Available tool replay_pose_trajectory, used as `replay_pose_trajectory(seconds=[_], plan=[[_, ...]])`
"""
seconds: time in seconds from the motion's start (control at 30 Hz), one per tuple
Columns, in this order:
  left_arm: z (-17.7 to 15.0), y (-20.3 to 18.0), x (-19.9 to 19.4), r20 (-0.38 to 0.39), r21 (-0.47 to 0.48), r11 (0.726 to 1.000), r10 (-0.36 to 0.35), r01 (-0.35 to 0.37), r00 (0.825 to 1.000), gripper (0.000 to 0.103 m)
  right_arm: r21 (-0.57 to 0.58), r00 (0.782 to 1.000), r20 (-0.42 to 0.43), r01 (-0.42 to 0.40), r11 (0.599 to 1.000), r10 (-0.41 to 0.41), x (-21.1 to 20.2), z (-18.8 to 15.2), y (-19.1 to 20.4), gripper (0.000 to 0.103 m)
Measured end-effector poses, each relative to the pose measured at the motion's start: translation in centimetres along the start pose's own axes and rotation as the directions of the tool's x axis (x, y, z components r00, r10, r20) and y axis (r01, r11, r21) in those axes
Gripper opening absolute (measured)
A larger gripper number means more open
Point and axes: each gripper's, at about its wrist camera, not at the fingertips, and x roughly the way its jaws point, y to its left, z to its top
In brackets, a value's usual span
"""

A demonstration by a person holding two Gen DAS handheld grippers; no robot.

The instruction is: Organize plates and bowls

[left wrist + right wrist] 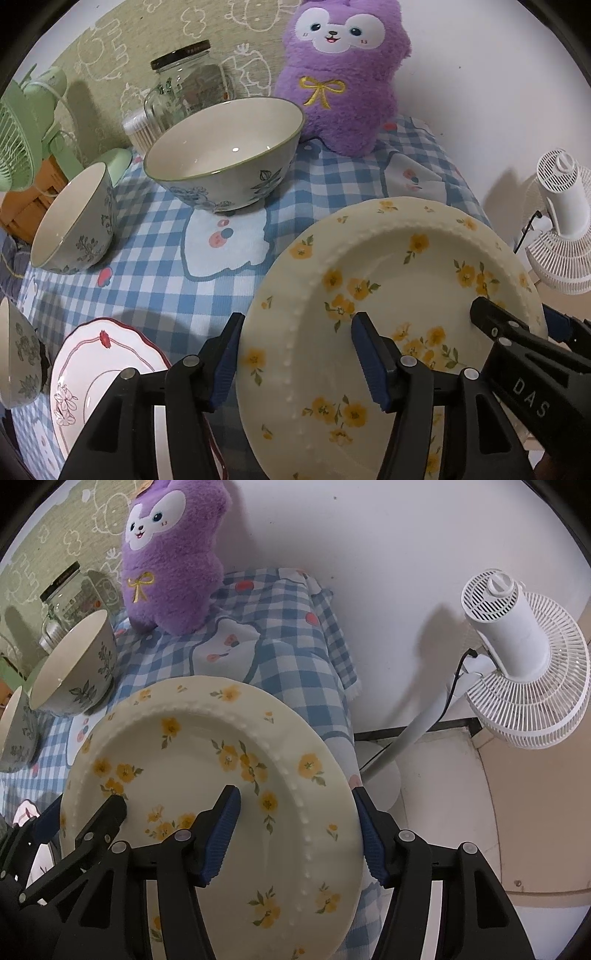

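The plate [391,295] is cream, round, with a raised beaded ring inside its broad rim and sprigs of yellow flowers with green leaves scattered over rim and well. It fills the lower right of the left wrist view and the lower left and centre of the right wrist view, tilted, its far edge over the blue-and-white checked cloth [155,258].

Both grippers straddle its rim. The left gripper [299,362] has one blue pad outside the plate's left edge and the other over the well; the right gripper [295,834] has one pad over the well and the other outside the right edge. Each set of jaws is parted about the rim — whether the pads actually press on it I cannot tell from either view.

The only readable writing is "DAS", in white on the black body of the right gripper, at the lower right of the left view.

Further up the cloth stand a large bowl [225,162] and a smaller bowl [74,221], both white inside with dark floral prints. At the lower left lies a scalloped pink plate [85,376] with a red border line.
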Motion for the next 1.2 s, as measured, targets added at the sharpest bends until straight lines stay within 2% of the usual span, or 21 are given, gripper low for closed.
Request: replay_pose_trajectory(seconds=[0.23,0.67,0.97,1.2], plan=[[0.0,0.2,-0.7,-0.011,-0.012,1.000,0.006,-0.006,1.000,0.059,-0.008,1.000,0.010,-0.002,1.000,0.002,-1.4,0.0,0.3,0.064],[0.0,0.9,-5.3,0.052,-0.021,1.000,-0.006,0.007,0.999,0.059,0.005,0.999,0.043,-0.002,1.000,0.002,-5.8,-0.8,0.7,0.064],[-0.9,2.4,-8.6,0.100,-0.026,1.000,0.002,0.001,0.995,0.059,0.014,0.998,0.065,-0.007,1.000,0.006,-9.1,-2.9,1.9,0.064],[-2.9,3.4,-10.5,0.103,-0.026,1.000,-0.008,0.011,0.995,0.059,0.011,0.996,0.088,0.009,1.000,-0.010,-11.5,-4.9,2.9,0.064]])
